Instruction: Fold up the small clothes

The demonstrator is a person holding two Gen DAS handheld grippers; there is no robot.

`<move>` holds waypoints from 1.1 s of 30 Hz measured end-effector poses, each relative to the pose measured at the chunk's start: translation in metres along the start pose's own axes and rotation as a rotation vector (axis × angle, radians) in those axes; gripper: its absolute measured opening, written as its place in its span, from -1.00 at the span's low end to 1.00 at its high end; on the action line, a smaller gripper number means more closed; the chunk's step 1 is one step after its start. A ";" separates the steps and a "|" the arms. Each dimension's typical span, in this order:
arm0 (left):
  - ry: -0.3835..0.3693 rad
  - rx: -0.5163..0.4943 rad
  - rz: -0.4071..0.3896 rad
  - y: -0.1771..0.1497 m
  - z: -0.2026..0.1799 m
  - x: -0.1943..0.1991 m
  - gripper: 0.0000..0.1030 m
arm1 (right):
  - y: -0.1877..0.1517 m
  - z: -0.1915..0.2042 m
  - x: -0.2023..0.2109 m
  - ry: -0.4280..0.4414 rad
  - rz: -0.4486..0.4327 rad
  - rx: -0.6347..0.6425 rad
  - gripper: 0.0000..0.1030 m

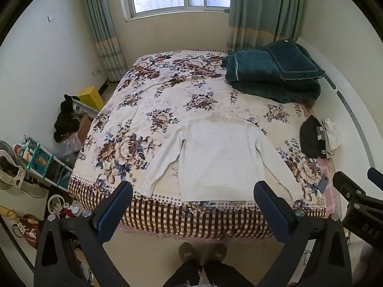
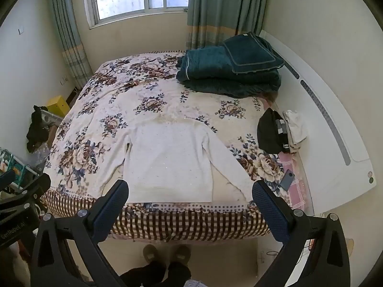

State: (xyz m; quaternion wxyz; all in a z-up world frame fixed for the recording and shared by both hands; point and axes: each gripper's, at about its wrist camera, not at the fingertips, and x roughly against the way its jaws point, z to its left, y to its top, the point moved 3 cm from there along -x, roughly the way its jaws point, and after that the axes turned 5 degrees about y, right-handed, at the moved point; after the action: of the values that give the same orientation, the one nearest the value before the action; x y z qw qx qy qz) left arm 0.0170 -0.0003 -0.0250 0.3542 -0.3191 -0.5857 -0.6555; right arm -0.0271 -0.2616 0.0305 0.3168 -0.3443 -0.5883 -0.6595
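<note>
We are holding the left gripper (image 1: 192, 191) and right gripper (image 2: 190, 190) wide apart, empty, judging the white sweater (image 1: 220, 157) soft, light; pinching near sleeve cuffs.

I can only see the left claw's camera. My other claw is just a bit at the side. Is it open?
Observer: Yes. The right claw is wide open and holds nothing. Its fingers frame the sweater.
Child: What's at the near end of that long white thing by the wall? My picture cuts it off.
Observer: The white panel ends in a rounded corner with two small dots, one reddish and one green.
</note>
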 end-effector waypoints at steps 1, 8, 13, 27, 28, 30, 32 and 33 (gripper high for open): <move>-0.008 0.002 -0.004 0.000 0.000 0.000 1.00 | 0.000 0.000 0.000 -0.009 0.002 0.005 1.00; -0.016 0.009 -0.013 0.012 0.004 0.005 1.00 | 0.002 0.002 0.003 -0.014 -0.016 0.007 1.00; -0.015 0.016 -0.039 0.010 0.002 0.012 1.00 | 0.002 0.005 -0.001 -0.016 -0.019 0.004 1.00; -0.019 0.017 -0.045 0.015 -0.002 0.016 1.00 | 0.015 0.001 0.020 -0.012 -0.033 0.010 1.00; -0.019 0.017 -0.044 0.016 -0.002 0.016 1.00 | 0.015 0.001 0.020 -0.012 -0.033 0.010 1.00; -0.021 0.016 -0.045 0.019 -0.004 0.018 1.00 | 0.016 0.001 0.021 -0.013 -0.033 0.010 1.00; -0.021 0.018 -0.045 0.018 -0.004 0.019 1.00 | 0.015 0.002 0.022 -0.014 -0.034 0.010 1.00; -0.022 0.017 -0.045 0.020 -0.005 0.019 1.00 | 0.015 0.002 0.022 -0.014 -0.035 0.011 1.00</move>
State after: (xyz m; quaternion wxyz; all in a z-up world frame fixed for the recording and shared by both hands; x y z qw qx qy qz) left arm 0.0232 -0.0083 0.0013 0.3355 -0.3099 -0.6023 -0.6547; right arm -0.0270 -0.2612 0.0573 0.3030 -0.3368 -0.5999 -0.6594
